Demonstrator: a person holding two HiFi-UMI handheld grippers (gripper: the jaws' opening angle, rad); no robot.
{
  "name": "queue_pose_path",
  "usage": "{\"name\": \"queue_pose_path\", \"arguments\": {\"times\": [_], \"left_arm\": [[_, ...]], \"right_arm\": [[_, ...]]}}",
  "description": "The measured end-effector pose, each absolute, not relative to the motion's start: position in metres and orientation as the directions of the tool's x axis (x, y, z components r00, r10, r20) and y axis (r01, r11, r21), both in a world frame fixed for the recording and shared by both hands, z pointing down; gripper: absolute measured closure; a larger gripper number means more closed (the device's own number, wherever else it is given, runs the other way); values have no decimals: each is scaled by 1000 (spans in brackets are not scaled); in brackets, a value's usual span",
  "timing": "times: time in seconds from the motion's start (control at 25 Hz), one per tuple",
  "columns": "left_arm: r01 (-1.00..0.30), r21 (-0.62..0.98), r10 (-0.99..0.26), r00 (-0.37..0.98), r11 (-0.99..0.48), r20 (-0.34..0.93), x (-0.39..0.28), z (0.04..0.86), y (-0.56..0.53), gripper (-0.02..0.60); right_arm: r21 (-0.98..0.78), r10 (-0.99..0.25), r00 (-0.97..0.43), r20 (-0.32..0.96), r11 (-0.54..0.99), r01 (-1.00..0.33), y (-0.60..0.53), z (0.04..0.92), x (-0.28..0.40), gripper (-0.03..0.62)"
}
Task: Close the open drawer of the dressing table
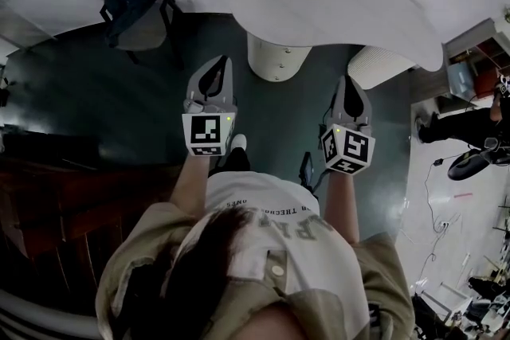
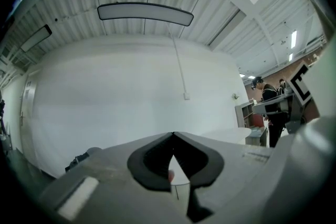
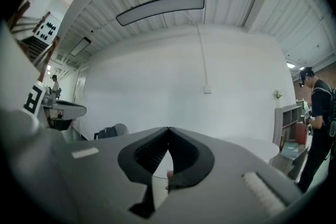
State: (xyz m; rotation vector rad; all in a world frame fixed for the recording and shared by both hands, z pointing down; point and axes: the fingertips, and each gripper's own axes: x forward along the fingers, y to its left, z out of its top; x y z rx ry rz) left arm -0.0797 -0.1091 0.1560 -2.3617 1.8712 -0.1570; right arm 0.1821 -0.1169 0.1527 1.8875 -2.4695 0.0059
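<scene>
Left gripper (image 1: 219,64) and right gripper (image 1: 351,82): jaws together, empty. No drawer lies ahead of them, so progress is unverifiable.

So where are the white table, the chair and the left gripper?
white table (image 1: 351,8): head view, bare part of the top.
chair (image 1: 153,32): head view, grey shell.
left gripper (image 1: 221,64): head view, between its shut fingertips.

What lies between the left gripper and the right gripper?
In the head view, mostly bare dark floor separates the left gripper and right gripper; what looks like the person's white shoe tip shows beside the left one.
</scene>
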Motion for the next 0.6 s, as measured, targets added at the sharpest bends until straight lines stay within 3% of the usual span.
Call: {"name": "queue_pose_path", "arguments": {"times": [0.6], "left_arm": [[-963,-172,-978,207,-209,27,-87,162,-108,574]], "right_arm": [[-7,-959,-282,25,281,-960,-119,152,181,591]]}}
